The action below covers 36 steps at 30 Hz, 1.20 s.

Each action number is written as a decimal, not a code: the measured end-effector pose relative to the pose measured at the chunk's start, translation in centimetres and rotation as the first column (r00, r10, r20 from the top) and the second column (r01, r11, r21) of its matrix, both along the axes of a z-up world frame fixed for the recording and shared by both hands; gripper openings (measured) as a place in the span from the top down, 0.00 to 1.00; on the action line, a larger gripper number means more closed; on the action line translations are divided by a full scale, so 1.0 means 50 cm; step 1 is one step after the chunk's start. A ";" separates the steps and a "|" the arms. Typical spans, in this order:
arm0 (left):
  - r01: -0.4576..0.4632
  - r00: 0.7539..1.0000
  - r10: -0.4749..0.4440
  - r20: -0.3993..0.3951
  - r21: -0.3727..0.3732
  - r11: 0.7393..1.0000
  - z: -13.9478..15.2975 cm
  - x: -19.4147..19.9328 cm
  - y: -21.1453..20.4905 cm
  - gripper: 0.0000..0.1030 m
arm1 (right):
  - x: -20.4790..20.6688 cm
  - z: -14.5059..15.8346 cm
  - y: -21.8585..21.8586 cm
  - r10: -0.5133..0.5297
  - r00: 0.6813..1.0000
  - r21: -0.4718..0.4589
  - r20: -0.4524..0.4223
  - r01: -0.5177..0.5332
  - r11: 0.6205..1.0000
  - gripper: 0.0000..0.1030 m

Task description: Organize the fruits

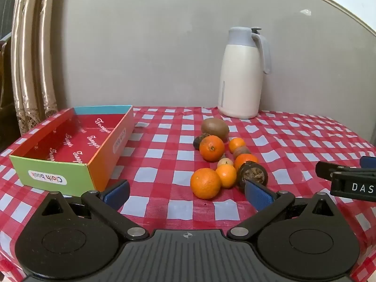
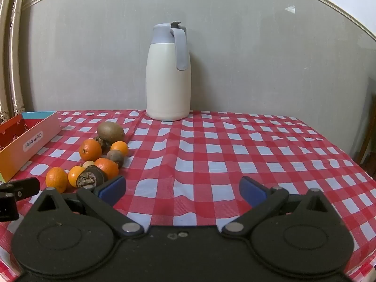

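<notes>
A heap of fruit lies on the checked cloth: several oranges (image 1: 205, 183) (image 2: 56, 179), a brown kiwi (image 1: 214, 128) (image 2: 110, 131) at the back, and dark wrinkled fruits (image 1: 252, 175) (image 2: 90, 178). An open colourful box (image 1: 70, 145) (image 2: 28, 138) stands left of the heap with nothing in it. My left gripper (image 1: 186, 193) is open, just short of the nearest orange, nothing between its blue pads. My right gripper (image 2: 182, 189) is open over bare cloth, right of the heap; its left pad sits beside the nearest dark fruit.
A cream and grey thermos jug (image 1: 243, 75) (image 2: 168, 75) stands at the back against the grey wall. Curtains (image 1: 30, 54) hang at the left. The red and white tablecloth (image 2: 258, 155) has wide bare room to the right of the fruit.
</notes>
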<state>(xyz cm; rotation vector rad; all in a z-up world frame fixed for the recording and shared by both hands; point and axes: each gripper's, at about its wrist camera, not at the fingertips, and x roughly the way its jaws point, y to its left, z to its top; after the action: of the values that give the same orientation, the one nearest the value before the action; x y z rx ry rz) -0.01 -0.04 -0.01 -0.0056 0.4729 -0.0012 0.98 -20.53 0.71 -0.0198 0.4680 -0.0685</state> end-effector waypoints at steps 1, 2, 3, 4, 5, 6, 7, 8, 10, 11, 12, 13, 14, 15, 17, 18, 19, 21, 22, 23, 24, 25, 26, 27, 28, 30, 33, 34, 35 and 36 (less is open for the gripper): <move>0.001 1.000 -0.001 0.001 0.002 1.000 0.000 0.000 -0.001 0.00 | -0.001 0.000 0.000 0.000 1.000 -0.007 0.006 0.000 1.000 0.00; -0.001 1.000 0.001 0.003 0.001 1.000 0.000 -0.001 -0.001 0.00 | 0.000 0.000 0.000 0.000 1.000 -0.006 0.004 0.000 1.000 0.00; -0.004 1.000 0.004 0.004 -0.003 1.000 0.000 -0.002 0.000 0.00 | 0.000 0.000 0.000 -0.001 1.000 -0.006 0.004 0.001 1.000 0.00; 0.000 1.000 0.000 0.006 0.003 1.000 0.000 -0.003 -0.003 0.00 | 0.000 0.000 0.000 -0.001 1.000 -0.006 0.004 0.001 1.000 0.00; 0.000 1.000 0.000 0.004 0.003 1.000 0.002 -0.005 -0.005 0.00 | 0.000 0.000 0.000 -0.002 1.000 -0.005 0.004 0.002 1.000 0.00; -0.001 1.000 0.001 0.004 0.003 1.000 0.004 -0.004 -0.004 0.00 | 0.000 0.000 0.000 0.000 1.000 -0.003 0.002 0.000 1.000 0.00; 0.000 1.000 0.000 0.004 0.004 1.000 0.004 -0.005 -0.004 0.00 | 0.000 0.000 0.000 0.000 1.000 -0.003 0.002 0.000 1.000 0.00; -0.001 1.000 0.001 0.004 0.004 1.000 0.005 -0.006 -0.005 0.00 | -0.001 0.000 0.000 0.001 1.000 -0.003 0.002 -0.001 1.000 0.00; -0.003 1.000 0.003 0.001 0.005 1.000 0.005 -0.002 -0.003 0.00 | -0.001 0.000 0.002 0.002 1.000 -0.004 0.001 -0.002 1.000 0.00; -0.004 1.000 0.004 0.002 0.004 1.000 0.005 -0.002 -0.003 0.00 | -0.001 0.000 0.003 0.003 1.000 -0.004 0.001 -0.003 1.000 0.00; -0.003 1.000 0.003 0.002 0.004 1.000 0.004 -0.002 -0.003 0.00 | -0.001 0.000 0.004 0.004 1.000 -0.005 0.001 -0.004 1.000 0.00; -0.002 1.000 0.002 0.002 0.003 1.000 0.004 -0.001 -0.004 0.00 | -0.002 0.000 0.005 0.004 1.000 -0.005 0.001 -0.004 1.000 0.00; -0.003 1.000 0.003 0.001 0.005 1.000 0.004 -0.001 -0.005 0.00 | 0.000 -0.001 -0.002 -0.001 1.000 0.001 0.001 0.001 1.000 0.00; -0.003 1.000 0.003 0.001 0.005 1.000 0.003 -0.001 -0.006 0.00 | 0.000 -0.001 -0.002 -0.001 1.000 0.001 0.001 0.001 1.000 0.00; -0.001 1.000 0.001 0.002 0.002 1.000 0.002 -0.001 -0.007 0.00 | 0.000 -0.001 -0.003 -0.001 1.000 0.001 0.001 0.001 1.000 0.00; -0.001 1.000 0.001 0.002 0.003 1.000 0.001 -0.001 -0.008 0.00 | 0.000 -0.001 -0.002 -0.001 1.000 0.000 0.001 0.001 1.000 0.00; 0.003 1.000 -0.003 0.001 0.002 1.000 -0.003 0.002 -0.006 0.00 | 0.000 -0.001 -0.003 -0.001 1.000 0.001 0.000 0.001 1.000 0.00; 0.003 1.000 -0.003 0.001 0.002 1.000 -0.003 0.002 -0.006 0.00 | 0.000 -0.001 -0.003 -0.001 1.000 0.002 0.000 0.001 1.000 0.00; 0.005 1.000 -0.005 0.001 0.002 1.000 -0.003 0.002 -0.006 0.00 | 0.000 -0.001 -0.003 -0.001 1.000 0.002 0.001 0.001 1.000 0.00; 0.005 1.000 -0.005 0.000 0.004 1.000 -0.004 0.002 -0.007 0.00 | 0.000 -0.001 -0.003 -0.001 1.000 0.001 0.001 0.001 1.000 0.00; 0.004 1.000 -0.004 0.000 0.004 1.000 -0.004 0.003 -0.007 0.00 | 0.001 -0.001 -0.003 -0.001 1.000 0.002 0.001 0.001 1.000 0.00; 0.005 1.000 -0.005 0.000 0.004 1.000 -0.004 0.003 -0.008 0.00 | 0.001 -0.001 -0.003 -0.001 1.000 0.002 0.001 0.001 1.000 0.00; 0.004 1.000 -0.004 0.000 0.004 1.000 -0.006 0.003 -0.008 0.00 | 0.001 -0.001 -0.003 -0.001 1.000 0.002 0.000 0.001 1.000 0.00; 0.003 1.000 -0.003 -0.001 0.005 1.000 -0.004 0.003 -0.008 0.00 | 0.001 -0.001 -0.003 -0.001 1.000 0.001 0.000 0.001 1.000 0.00; 0.003 1.000 -0.003 -0.001 0.005 1.000 -0.004 0.003 -0.008 0.00 | 0.001 -0.001 -0.004 -0.001 1.000 0.002 0.001 0.001 1.000 0.00; 0.004 1.000 -0.004 -0.001 0.004 1.000 -0.004 0.003 -0.009 0.00 | 0.000 -0.001 -0.003 -0.001 1.000 0.003 0.001 0.001 1.000 0.00; 0.003 1.000 -0.003 -0.001 0.003 1.000 -0.005 0.003 -0.008 0.00 | 0.000 -0.001 -0.004 -0.001 1.000 0.002 0.000 0.001 1.000 0.00; 0.004 1.000 -0.004 -0.001 0.003 1.000 -0.005 0.003 -0.008 0.00 | 0.000 0.000 -0.004 -0.001 1.000 0.002 0.000 0.001 1.000 0.00; 0.004 1.000 -0.004 -0.002 0.005 1.000 -0.005 0.003 -0.008 0.00 | 0.000 0.000 -0.004 -0.001 1.000 0.003 0.001 0.001 1.000 0.00; 0.004 1.000 -0.004 -0.002 0.005 1.000 -0.005 0.003 -0.007 0.00 | 0.000 0.000 -0.004 -0.002 1.000 0.002 0.001 0.002 1.000 0.00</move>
<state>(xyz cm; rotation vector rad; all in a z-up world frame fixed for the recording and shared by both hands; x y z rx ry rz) 0.15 -0.41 -0.25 -0.0003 0.4745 -0.0036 0.97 -20.72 0.70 -0.0172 0.4670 -0.0695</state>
